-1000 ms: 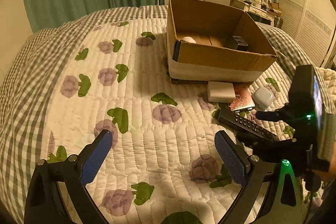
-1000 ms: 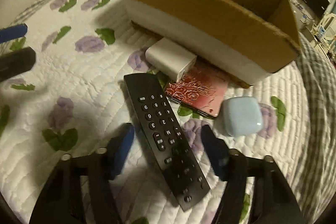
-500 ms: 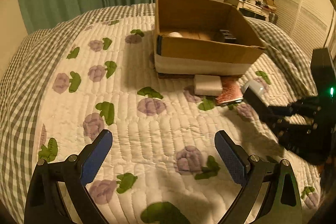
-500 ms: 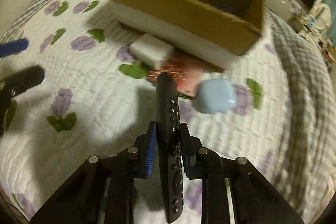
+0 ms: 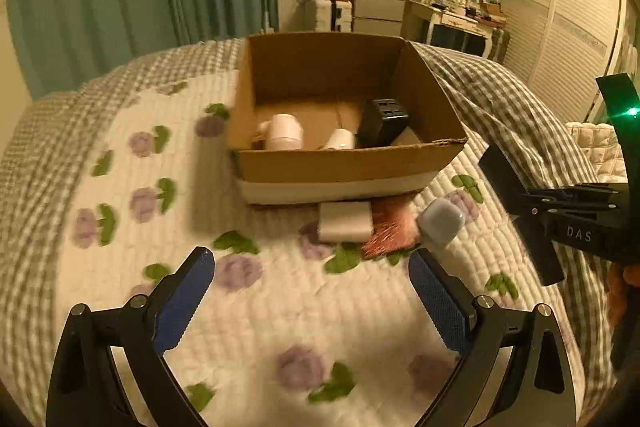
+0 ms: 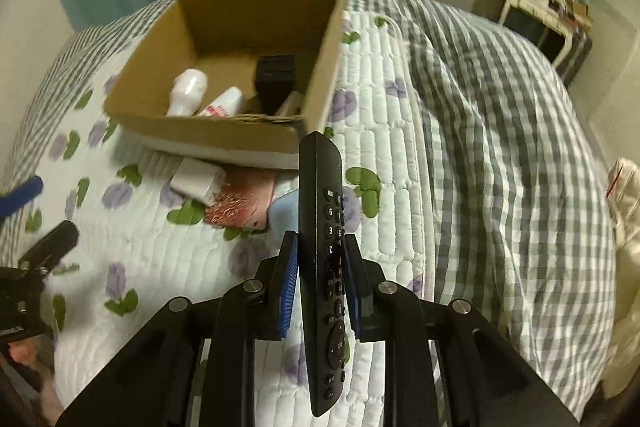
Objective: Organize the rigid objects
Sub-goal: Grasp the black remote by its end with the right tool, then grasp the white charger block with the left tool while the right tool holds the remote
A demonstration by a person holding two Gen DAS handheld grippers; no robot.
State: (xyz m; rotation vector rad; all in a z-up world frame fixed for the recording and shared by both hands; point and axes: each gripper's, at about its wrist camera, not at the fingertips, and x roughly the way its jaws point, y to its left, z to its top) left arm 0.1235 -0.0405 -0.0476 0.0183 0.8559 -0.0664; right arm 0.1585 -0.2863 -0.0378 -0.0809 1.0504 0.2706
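Your right hand-held gripper (image 6: 320, 269) was clenched on the black remote (image 6: 322, 267), holding it lifted above the bed (image 6: 400, 155) with its far end pointing toward the cardboard box (image 6: 320, 67). Your left hand-held gripper (image 5: 312, 291) hung released over the quilt, its blue pads (image 5: 438, 307) spread wide with nothing between them. Inside the box lay two white bottles (image 5: 284, 133) and a black charger (image 5: 382, 121). Just beside the box's front wall rested a white block (image 5: 346, 223), a red patterned card (image 5: 390, 227) and a pale blue case (image 5: 442, 221).
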